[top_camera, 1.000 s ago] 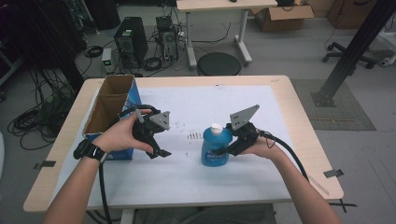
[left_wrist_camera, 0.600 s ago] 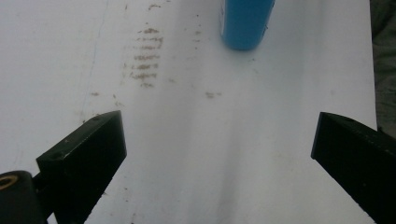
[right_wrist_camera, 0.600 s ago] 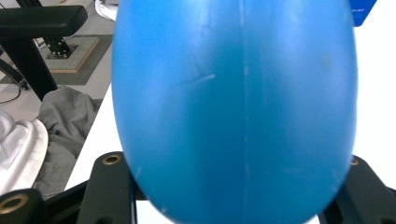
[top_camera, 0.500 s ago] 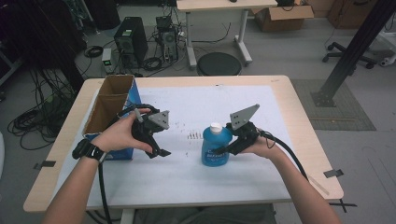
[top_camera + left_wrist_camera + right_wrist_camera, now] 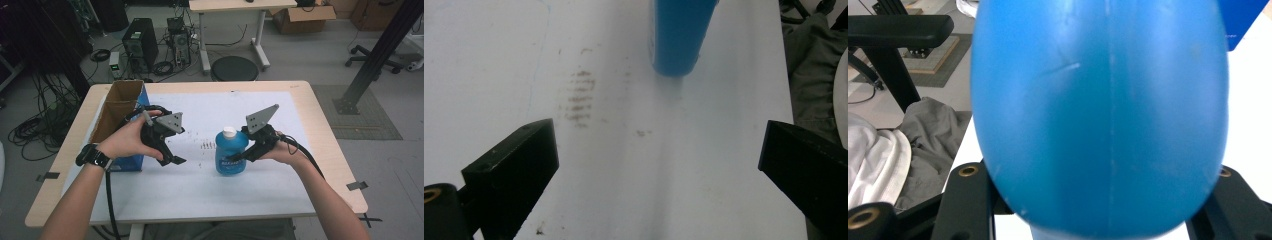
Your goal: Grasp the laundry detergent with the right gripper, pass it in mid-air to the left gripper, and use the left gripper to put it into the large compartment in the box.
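White sheeting covers the wooden surface (image 5: 320, 130) in front of me, with office clutter on the floor beyond its far edge. Count on top: one blue bottle (image 5: 230, 156) with a white cap, standing upright, and one open cardboard box (image 5: 114, 107) by the left edge. Two grippers, one in each hand. My right gripper (image 5: 239, 156) comes in level from the right, wrist low, and its fingers (image 5: 968, 200) have just finished closing; they clamp the bottle's belly on both sides, the blue wall swelling between them in the right gripper view. My left gripper (image 5: 176, 152) tilts down toward the sheet, fingers (image 5: 519, 160) spread wide with nothing between them; the bottle's base stands ahead of them, well apart. Just behind my left hand sits the box. Bare white sheet lies between my two grippers and from them to the near edge.
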`<state>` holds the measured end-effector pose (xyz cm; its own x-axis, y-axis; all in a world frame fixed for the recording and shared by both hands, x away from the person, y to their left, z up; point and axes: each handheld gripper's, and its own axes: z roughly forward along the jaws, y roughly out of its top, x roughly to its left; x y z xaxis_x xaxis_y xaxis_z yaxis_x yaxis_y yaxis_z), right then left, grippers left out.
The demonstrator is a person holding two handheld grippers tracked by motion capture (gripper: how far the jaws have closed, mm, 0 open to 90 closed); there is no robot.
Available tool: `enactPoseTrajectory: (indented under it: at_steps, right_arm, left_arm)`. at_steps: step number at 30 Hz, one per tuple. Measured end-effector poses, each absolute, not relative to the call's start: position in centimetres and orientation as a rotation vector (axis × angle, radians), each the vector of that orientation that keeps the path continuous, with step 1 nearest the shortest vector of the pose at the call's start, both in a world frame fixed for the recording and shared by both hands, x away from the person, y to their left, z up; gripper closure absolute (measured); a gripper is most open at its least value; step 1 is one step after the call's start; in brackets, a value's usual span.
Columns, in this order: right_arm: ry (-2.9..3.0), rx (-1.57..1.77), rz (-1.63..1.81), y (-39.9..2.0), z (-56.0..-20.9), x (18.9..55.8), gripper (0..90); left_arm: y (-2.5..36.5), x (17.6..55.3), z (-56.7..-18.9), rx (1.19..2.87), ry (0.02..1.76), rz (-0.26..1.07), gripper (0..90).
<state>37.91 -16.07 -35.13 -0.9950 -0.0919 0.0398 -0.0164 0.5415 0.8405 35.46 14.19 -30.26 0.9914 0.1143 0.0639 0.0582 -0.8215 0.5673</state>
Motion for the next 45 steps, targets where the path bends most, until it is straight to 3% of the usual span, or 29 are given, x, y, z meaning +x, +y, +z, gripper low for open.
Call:
enactPoseTrajectory:
  at_steps: [24,45]
  right_arm:
    - [-2.741,0.150,-1.442,-13.1,-33.0,37.4,43.9]
    - [-2.762,0.190,-1.385,-9.9,-32.6,37.1,43.8]
  left_arm:
    - [11.0,34.7,-25.1,2.492,0.010,0.149,3.0]
    - [7.3,34.6,-24.8,2.604,-0.024,0.193,3.0]
